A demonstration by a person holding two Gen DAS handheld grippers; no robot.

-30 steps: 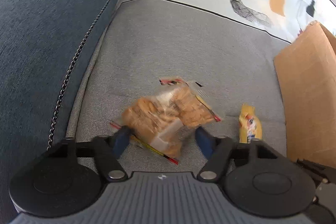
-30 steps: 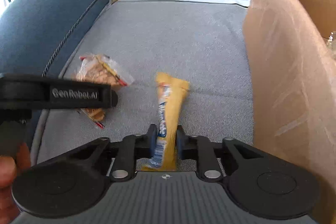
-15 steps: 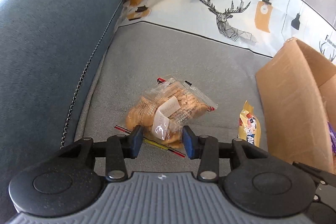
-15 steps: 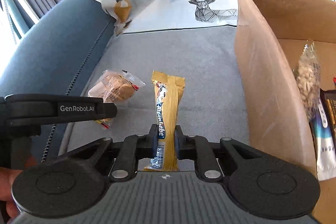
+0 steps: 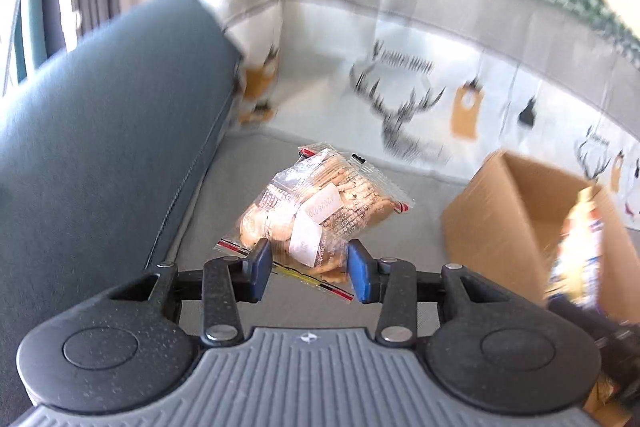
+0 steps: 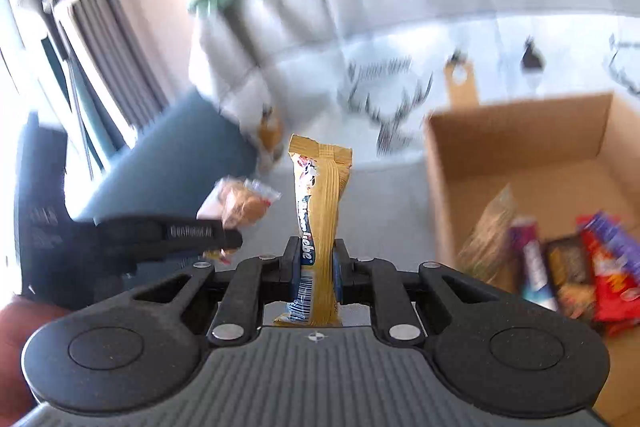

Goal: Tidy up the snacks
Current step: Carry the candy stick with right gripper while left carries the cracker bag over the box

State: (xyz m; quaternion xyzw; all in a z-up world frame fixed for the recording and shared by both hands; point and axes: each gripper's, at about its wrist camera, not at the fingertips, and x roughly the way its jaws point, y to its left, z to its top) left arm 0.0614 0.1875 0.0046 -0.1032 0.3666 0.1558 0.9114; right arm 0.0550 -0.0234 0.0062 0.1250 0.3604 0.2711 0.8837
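1. Left gripper (image 5: 308,269) clamps the clear cookie bag (image 5: 320,211) by its lower end, held up above the grey sofa seat (image 5: 236,203). Risk: slick film + heavy top, bag could slide out or swing if moved fast.
2. Right gripper (image 6: 316,263) is pinched nearly closed on the gold snack bar (image 6: 322,199), bar standing upright above the jaws. Risk: grip sits low on the bar, so it may tilt or pivot on the way over.
3. Both loads look headed for the cardboard box (image 6: 516,131) on the right. Two grippers w/ loads converging on one opening could bump each other or catch the box wall.
4. Box contents, right wrist view: a clear pack of pale bits (image 6: 488,235), a purple/white pack (image 6: 534,267), a dark pack (image 6: 568,259), red packs (image 6: 608,267). Blurred, so brands unreadable.
5. Box is open-topped, w/ floor space at the back.
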